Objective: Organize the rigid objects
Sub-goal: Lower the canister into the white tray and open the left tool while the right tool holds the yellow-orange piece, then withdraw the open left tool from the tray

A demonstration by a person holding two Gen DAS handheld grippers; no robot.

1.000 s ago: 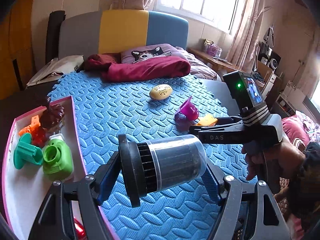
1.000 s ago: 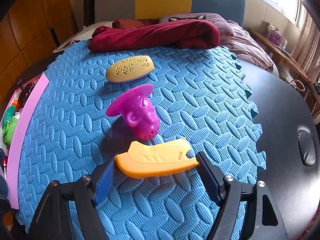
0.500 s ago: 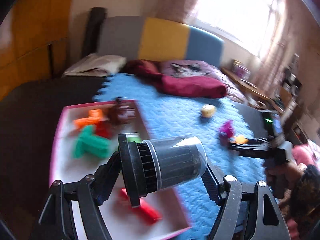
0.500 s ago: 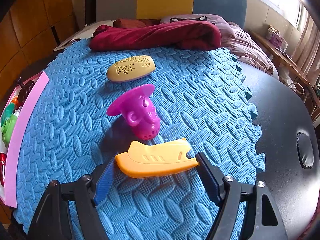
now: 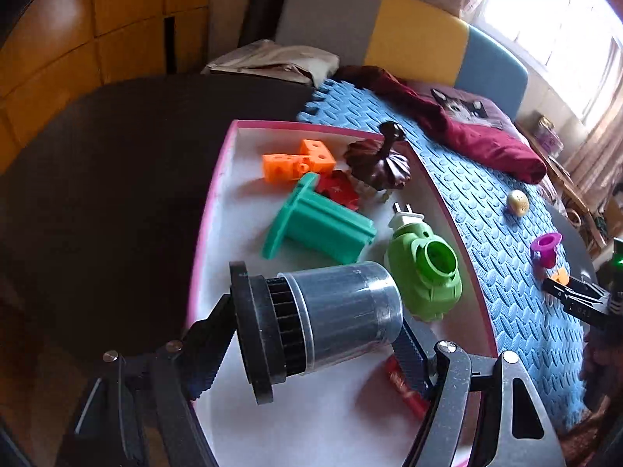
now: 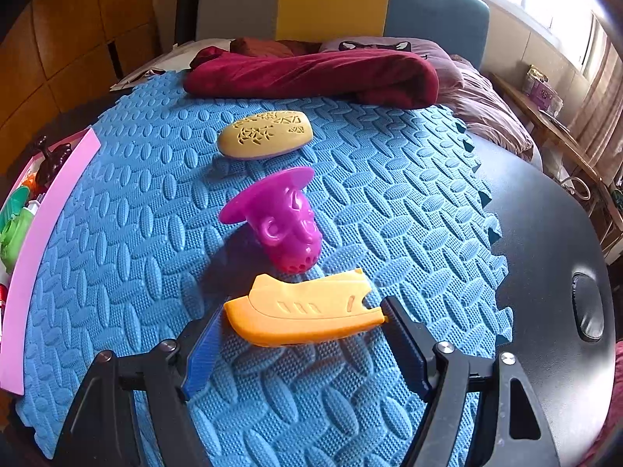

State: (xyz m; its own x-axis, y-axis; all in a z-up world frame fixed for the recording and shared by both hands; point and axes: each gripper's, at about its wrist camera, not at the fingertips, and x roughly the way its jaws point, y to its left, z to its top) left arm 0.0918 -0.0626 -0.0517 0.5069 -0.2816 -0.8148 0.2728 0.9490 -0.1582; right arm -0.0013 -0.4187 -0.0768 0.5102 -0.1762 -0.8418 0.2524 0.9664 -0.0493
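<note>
Your left gripper (image 5: 317,334) grips a black cup (image 5: 323,323) lying sideways between its fingers, low in the middle of the left view, over the near part of a pink tray (image 5: 218,179). In the tray, above the cup in the frame, lie a teal spool (image 5: 317,225), a green plug toy (image 5: 426,272), orange blocks (image 5: 298,161), a brown pumpkin lid (image 5: 379,161) and a red piece (image 5: 403,383) low by the right finger. Your right gripper (image 6: 301,334) has its fingers clamped on both ends of an orange piece (image 6: 307,317), low in the middle of the right view, on the blue mat (image 6: 389,202). Just above it lies a purple cup (image 6: 282,218) on its side, touching it or nearly so. Higher up sits a yellow oval (image 6: 264,134). The bench (image 6: 545,225) shows black at the right edge.
</note>
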